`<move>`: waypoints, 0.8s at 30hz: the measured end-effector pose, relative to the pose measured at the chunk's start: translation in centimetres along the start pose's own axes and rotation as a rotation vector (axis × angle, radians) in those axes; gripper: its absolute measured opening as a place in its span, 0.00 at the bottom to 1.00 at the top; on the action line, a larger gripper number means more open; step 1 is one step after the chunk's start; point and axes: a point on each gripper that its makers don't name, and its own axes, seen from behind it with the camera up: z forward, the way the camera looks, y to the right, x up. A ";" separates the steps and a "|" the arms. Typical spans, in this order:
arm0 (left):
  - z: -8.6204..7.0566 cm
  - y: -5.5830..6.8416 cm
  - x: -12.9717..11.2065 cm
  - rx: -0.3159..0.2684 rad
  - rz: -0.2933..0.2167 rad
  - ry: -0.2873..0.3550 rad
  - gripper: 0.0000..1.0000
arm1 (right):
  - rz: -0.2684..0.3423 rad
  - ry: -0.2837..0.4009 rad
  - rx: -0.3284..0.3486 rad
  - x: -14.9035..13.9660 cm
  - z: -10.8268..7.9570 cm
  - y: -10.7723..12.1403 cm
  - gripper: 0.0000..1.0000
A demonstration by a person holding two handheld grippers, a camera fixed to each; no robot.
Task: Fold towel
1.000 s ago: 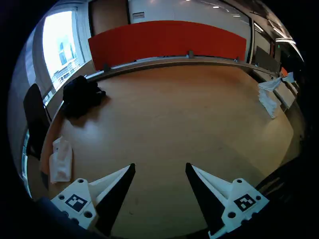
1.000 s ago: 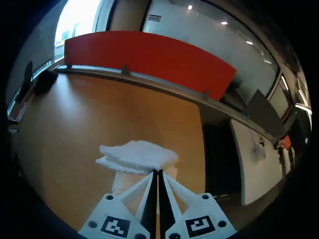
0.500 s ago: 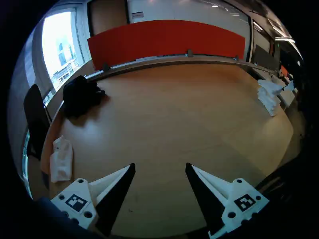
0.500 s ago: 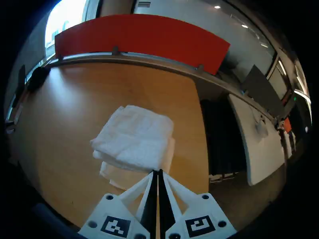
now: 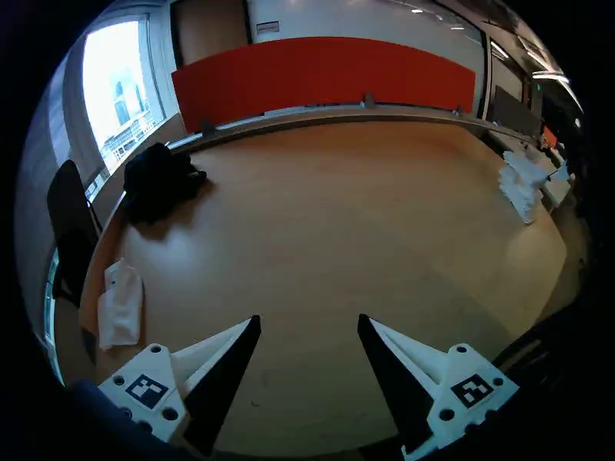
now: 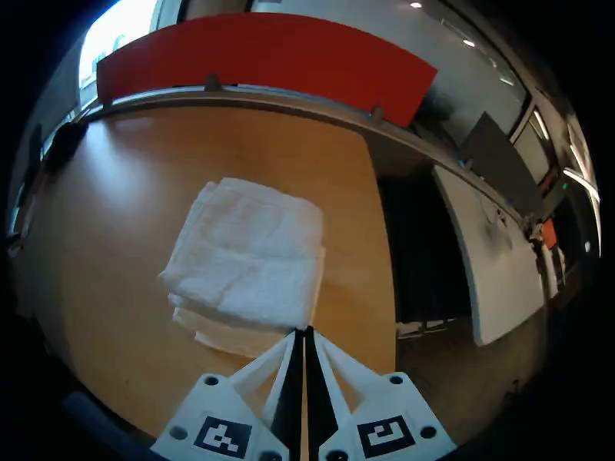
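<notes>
A folded white towel (image 6: 250,250) lies on top of a small stack of folded towels on the wooden table (image 6: 115,230). My right gripper (image 6: 305,332) is shut, its tips meeting right at the near corner of the top towel and seeming to pinch it. In the left gripper view the same towel stack (image 5: 523,180) sits far off at the table's right edge. My left gripper (image 5: 307,318) hovers open over bare wood (image 5: 323,230) with nothing between its fingers.
A black bag (image 5: 157,183) rests at the table's far left, and a white cloth-like item (image 5: 121,303) lies near the left edge. A red partition (image 5: 323,77) runs along the back. The table's right edge (image 6: 380,253) drops to dark floor beside the stack.
The right gripper has risen and now looks down on the towel, which has gone from raised to flat on the stack. The left gripper has barely moved.
</notes>
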 end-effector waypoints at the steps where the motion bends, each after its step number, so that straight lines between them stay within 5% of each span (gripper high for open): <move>1: 0.0 0.0 0.0 0.001 -0.001 -0.001 0.94 | 0.002 -0.005 -0.003 -0.2 0.1 0.0 0.01; 24: 0.2 -0.4 -0.1 0.002 0.005 -0.012 0.94 | 0.040 -0.052 -0.035 -1.9 1.0 0.7 0.03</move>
